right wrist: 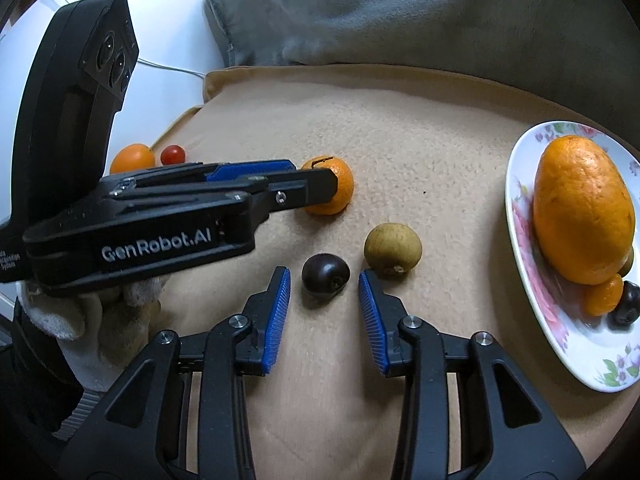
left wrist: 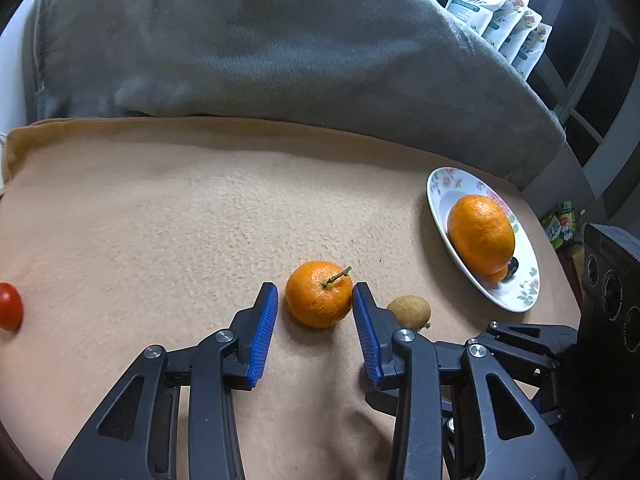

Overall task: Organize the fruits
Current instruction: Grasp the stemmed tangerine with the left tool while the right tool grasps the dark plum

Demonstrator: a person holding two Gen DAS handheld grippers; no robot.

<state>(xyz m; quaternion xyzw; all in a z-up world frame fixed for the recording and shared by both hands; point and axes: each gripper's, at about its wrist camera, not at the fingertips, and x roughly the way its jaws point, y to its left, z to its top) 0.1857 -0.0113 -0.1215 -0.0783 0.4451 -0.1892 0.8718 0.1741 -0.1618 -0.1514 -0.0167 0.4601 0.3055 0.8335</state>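
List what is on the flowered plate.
On the plate: a big orange, a small orange fruit and a dark fruit. The big orange hides most of a greenish fruit behind it.

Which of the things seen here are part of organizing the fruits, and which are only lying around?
Part of the job:
- tangerine with stem, between the left hand-held gripper pads
- dark round fruit, between the right hand-held gripper pads
- brownish round fruit
- cherry tomato
- small orange fruit
- flowered plate holding a big orange

Lying around:
- grey blanket
- white pouches

Stemmed mandarin (left wrist: pixel 318 294), dark plum (right wrist: pixel 325 275), tan longan (right wrist: pixel 393 249) on beige cloth (left wrist: pixel 160 220).
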